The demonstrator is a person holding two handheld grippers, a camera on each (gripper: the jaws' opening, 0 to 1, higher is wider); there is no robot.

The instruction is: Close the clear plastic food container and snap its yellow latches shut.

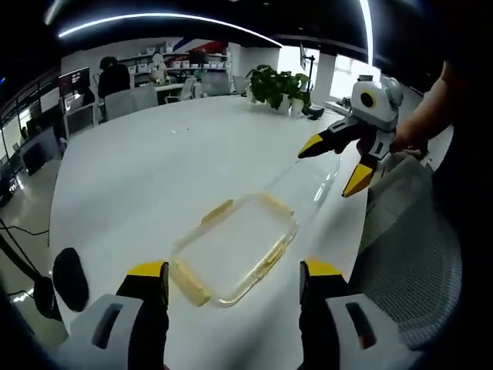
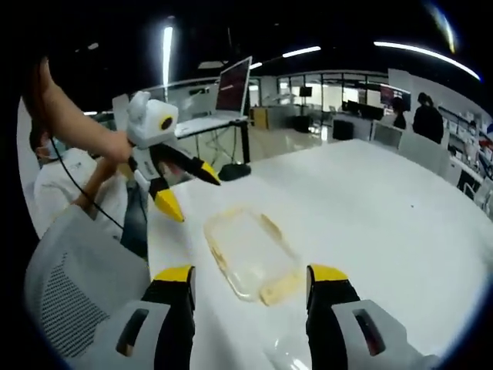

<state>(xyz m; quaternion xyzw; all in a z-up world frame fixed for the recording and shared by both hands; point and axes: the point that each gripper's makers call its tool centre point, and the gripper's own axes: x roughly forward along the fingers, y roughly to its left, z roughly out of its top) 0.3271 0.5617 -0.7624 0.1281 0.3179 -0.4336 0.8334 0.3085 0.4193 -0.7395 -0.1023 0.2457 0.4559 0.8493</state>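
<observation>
Clear plastic food container (image 1: 233, 248) lies on the white counter (image 1: 154, 169) just ahead of the left gripper (image 1: 234, 284), between its open, empty jaws. Its yellow latches (image 1: 216, 213) look splayed outward, so snapping seems still to do; whether the lid is seated I cannot tell. The right gripper (image 1: 333, 166) hovers beyond, jaws apart and empty

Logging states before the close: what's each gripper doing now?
Left gripper: open, empty, above the clear rectangular plastic food container with yellow latches.
Right gripper: open, empty, over the same container.
</observation>
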